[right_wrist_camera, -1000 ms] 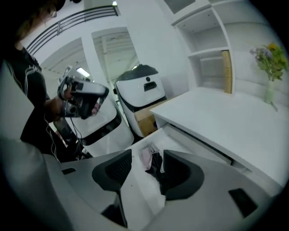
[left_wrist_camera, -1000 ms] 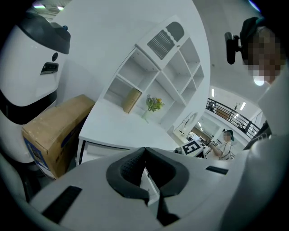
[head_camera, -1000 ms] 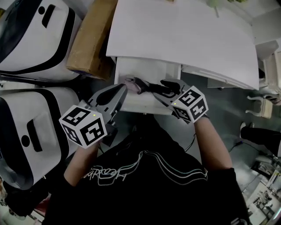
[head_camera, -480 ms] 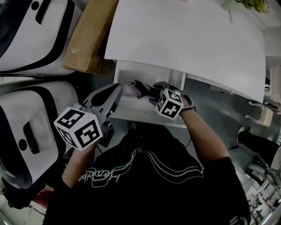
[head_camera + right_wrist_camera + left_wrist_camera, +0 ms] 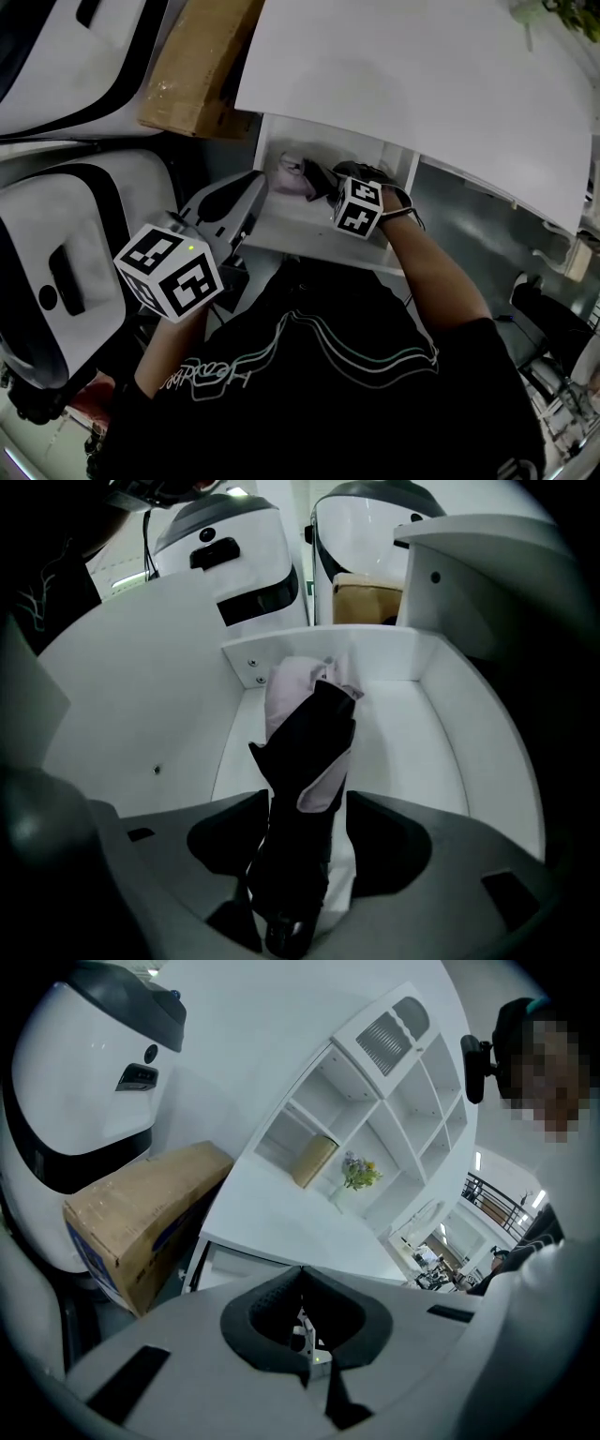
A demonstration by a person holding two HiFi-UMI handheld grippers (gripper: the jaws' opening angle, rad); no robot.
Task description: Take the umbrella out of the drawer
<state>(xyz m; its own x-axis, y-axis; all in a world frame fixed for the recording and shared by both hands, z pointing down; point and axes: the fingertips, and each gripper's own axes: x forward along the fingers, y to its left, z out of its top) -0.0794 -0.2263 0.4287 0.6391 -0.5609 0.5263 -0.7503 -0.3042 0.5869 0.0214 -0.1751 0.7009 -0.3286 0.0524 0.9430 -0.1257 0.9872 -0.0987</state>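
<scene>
Slippage at the right gripper (image 5: 307, 806) is the first worry: its two grey jaws pinch the folded black-and-pale-pink fabric umbrella (image 5: 305, 728) near its dark handle end. The hold falls on soft, loose cloth rather than on anything rigid, and a sliver of white shows beside one pad low down, so the grip looks less than firm. If the lift starts fast, I judge the fabric could slide through the pads or the canopy folds could pull open. The umbrella lies lengthwise inside the open white drawer (image 5: 450, 733), its far pink end close to the back wall near a corner. Tilting the near end up too sharply could jam that far end against the wall. Above, the flat white desktop (image 5: 403, 84) overhangs the drawer's rear part, so a straight upward pull risks knocking the umbrella or the gripper against its edge; drawing toward the person first seems safer. The left gripper (image 5: 302, 1274) has its jaws pressed together on nothing and sits outside the drawer, just beside its left side, with the brown cardboard box (image 5: 192, 75) beyond it. It gives no support, so the drawer could slide if the umbrella snags. Whether a strap binds the canopy cannot be told.
</scene>
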